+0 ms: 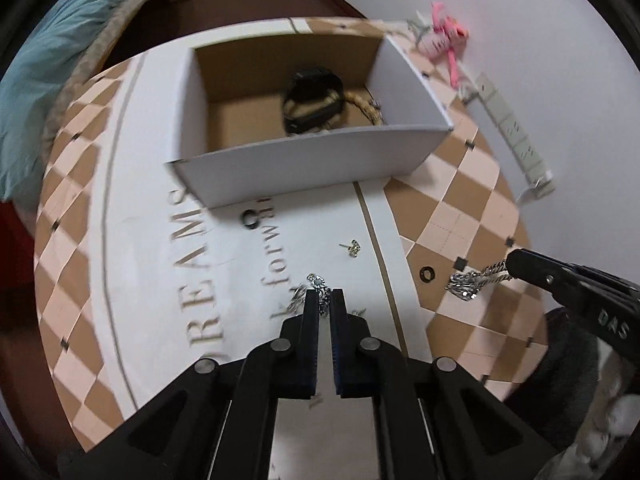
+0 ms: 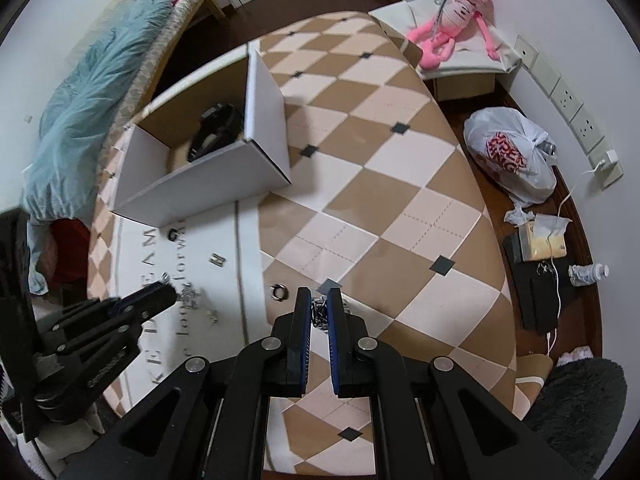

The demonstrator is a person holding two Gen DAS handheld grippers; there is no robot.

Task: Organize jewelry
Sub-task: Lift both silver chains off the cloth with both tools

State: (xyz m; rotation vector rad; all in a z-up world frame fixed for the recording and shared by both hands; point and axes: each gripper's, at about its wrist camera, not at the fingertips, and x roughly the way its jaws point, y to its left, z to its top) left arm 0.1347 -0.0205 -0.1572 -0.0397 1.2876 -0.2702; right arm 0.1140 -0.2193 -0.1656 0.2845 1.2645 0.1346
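the silver pendant piece (image 1: 320,289) sits pinched in the closed left tongs (image 1: 323,300) just above the near bench (image 1: 460,220); the right tongs (image 2: 319,304) grip a chain (image 2: 318,312). carry each steadily over the far white box (image 1: 312,164), clearing its near wall before letting go.

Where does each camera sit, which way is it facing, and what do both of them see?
Left wrist: rides the left gripper, looking steeply down its fingers, shut on a silver pendant; right gripper enters at right.
Right wrist: rides the right gripper, looking steeply down, shut on a silver chain; left gripper at left.
Shared: white box holding a black watch, checkered mat, small ring.
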